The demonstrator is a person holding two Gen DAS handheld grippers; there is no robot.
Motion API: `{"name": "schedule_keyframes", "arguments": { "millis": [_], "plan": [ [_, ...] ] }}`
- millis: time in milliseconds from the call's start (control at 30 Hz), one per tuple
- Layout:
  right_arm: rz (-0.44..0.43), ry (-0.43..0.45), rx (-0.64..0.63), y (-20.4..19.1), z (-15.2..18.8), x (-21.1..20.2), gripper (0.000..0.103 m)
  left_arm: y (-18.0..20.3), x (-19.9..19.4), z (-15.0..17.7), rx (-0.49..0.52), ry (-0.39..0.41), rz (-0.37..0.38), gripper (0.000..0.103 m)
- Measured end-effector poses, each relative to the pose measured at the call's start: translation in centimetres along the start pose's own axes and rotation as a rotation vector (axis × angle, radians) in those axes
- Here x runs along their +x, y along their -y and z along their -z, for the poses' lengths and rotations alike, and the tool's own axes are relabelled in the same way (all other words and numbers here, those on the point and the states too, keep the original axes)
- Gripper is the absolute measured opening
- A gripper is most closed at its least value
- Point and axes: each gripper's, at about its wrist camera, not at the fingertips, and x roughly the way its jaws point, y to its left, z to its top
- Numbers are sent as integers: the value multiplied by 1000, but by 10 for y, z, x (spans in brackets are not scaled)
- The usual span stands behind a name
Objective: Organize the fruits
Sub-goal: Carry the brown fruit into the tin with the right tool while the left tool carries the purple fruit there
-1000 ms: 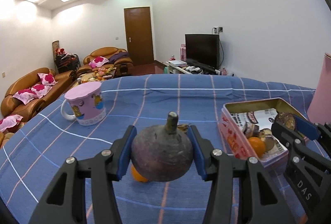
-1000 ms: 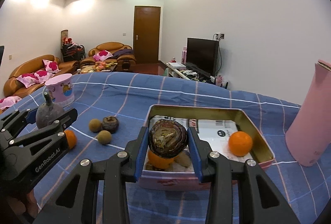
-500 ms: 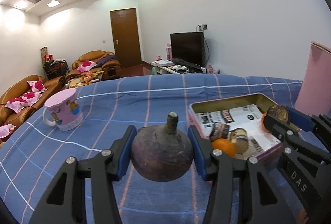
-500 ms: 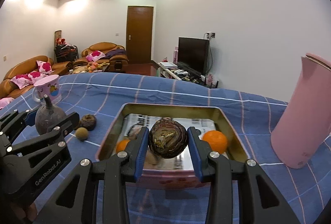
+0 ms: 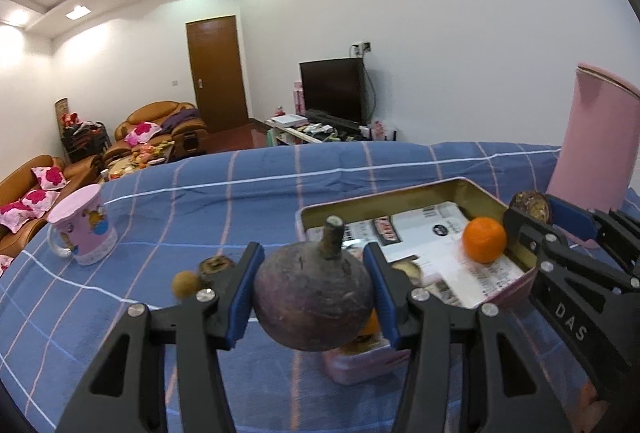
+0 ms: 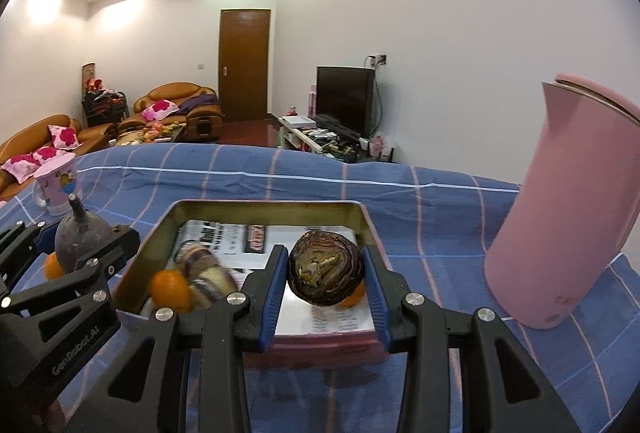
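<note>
My left gripper [image 5: 314,299] is shut on a dark purple mangosteen [image 5: 312,301] with its stem up, held above the near left corner of the metal tin [image 5: 480,193]. My right gripper [image 6: 325,273] is shut on a brown dried mangosteen [image 6: 326,271] over the tin [image 6: 260,205]. Inside the tin lie paper, an orange [image 5: 483,239] and, in the right wrist view, a second orange [image 6: 170,289] beside a brownish fruit [image 6: 204,269]. The left gripper with its mangosteen [image 6: 82,241] shows at the left of the right wrist view.
A tall pink jug [image 6: 568,209] stands right of the tin. A pink mug [image 5: 82,229] sits at the far left on the blue checked cloth [image 5: 240,201]. A small round tan fruit [image 5: 184,285] and a dark fruit [image 5: 216,265] lie on the cloth.
Both grippers have moved to the right across the table with their fruits held. The tin has come closer and more central in both views, and the pink jug has come into view.
</note>
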Motion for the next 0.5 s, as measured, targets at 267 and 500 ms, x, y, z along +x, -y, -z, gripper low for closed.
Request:
{"name": "schedule_keyframes", "arguments": {
  "millis": [267, 500],
  "plan": [
    [58, -6, 54, 25, -5, 11, 40, 23, 16, -9, 2, -28, 57, 53],
    [48, -18, 59, 24, -12, 27, 40, 39, 36, -16, -3, -80, 100, 53]
  ]
}}
